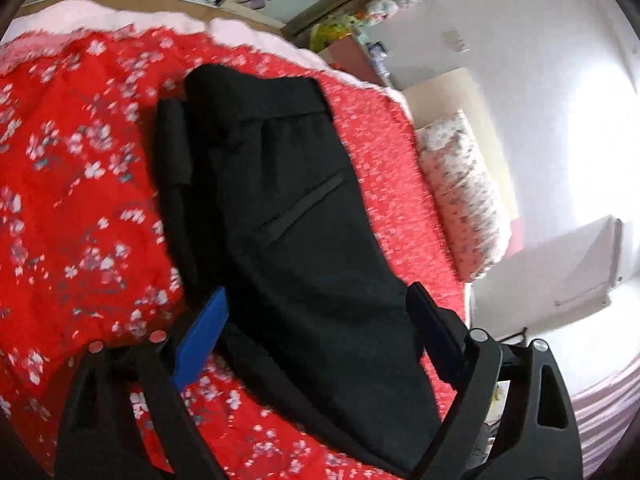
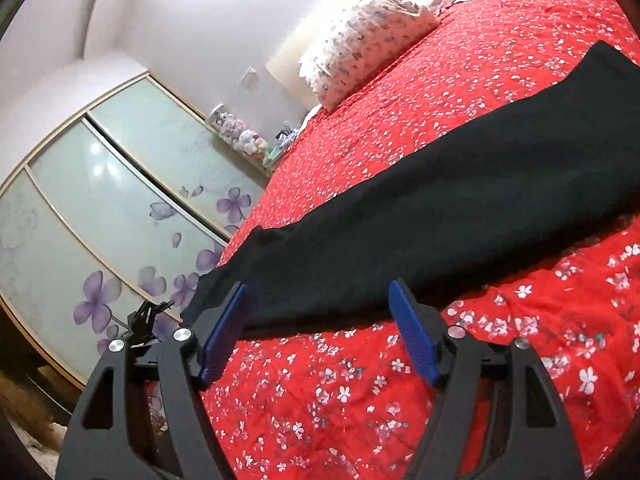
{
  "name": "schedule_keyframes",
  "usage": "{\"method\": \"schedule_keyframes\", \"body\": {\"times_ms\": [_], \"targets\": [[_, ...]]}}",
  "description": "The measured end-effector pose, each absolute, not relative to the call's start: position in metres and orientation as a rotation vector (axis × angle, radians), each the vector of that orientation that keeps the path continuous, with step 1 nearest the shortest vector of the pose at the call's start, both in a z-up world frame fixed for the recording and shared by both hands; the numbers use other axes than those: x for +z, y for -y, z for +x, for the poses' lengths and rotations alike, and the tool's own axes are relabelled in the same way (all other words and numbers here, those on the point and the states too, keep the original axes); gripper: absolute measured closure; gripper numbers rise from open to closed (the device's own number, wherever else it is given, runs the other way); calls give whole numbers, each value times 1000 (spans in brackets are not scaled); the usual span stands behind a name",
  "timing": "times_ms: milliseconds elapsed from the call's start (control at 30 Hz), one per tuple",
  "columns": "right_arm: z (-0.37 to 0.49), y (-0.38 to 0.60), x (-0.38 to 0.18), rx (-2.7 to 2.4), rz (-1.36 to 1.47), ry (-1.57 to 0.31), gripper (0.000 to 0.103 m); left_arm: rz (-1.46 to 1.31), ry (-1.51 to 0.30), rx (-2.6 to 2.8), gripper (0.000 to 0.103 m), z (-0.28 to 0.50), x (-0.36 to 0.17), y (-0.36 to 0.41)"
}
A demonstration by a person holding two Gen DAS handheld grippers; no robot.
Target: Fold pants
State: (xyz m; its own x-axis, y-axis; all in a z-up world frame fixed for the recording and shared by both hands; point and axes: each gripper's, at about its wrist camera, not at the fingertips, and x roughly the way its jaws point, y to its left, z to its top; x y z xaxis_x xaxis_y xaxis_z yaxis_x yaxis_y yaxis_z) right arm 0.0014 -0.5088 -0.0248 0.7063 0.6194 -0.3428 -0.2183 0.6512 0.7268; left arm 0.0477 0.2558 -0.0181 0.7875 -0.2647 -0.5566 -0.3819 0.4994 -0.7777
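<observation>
Left wrist view: black pants (image 1: pixel 288 216), slit pocket visible, lie centre frame on the red floral bedspread (image 1: pixel 72 208). Left gripper (image 1: pixel 316 316) jaws apart, straddling the fabric without pressing.

Right wrist view: the pants (image 2: pixel 460 216) run diagonally from centre left to upper right. Right gripper (image 2: pixel 320 300) jaws apart at the hem edge, nothing clamped.

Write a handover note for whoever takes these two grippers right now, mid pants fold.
Left gripper: open, fingers straddling the black pants near the waist end with the pocket slit; not pressing on the cloth.
Right gripper: open, empty, its fingers at the near edge of the pants close to the leg end.
Pants lie long and flat on the red floral bedspread, legs apparently already laid one over the other.
Left: grip both ends, fold the length over, then smooth.
</observation>
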Motion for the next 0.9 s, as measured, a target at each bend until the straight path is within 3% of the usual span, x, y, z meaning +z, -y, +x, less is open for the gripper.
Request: {"method": "schedule_keyframes", "body": {"times_ms": [167,233,267,333,400,700,800,900], "targets": [[-1,506,-24,517,709,-619,29,-1117,-701,100,19,51,-23,-261],[-1,505,-24,518,703,-620,29,-1161,-697,109,25,59,-25,-267],[-2,503,-25,516,699,-620,29,-1175,-691,111,33,61,-25,-270],[-4,502,-25,514,694,-620,29,-1198,-717,118,71,71,-30,-275],[-5,502,-26,513,687,-623,29,-1208,-731,147,91,70,-35,-277],[-4,502,-27,513,683,-616,29,-957,-700,181,94,57,-6,-261],[-5,503,-29,503,683,-623,29,-880,-779,236,87,77,-21,-261],[-10,510,-25,456,683,-617,29,-855,-746,247,83,77,-21,-256]]}}
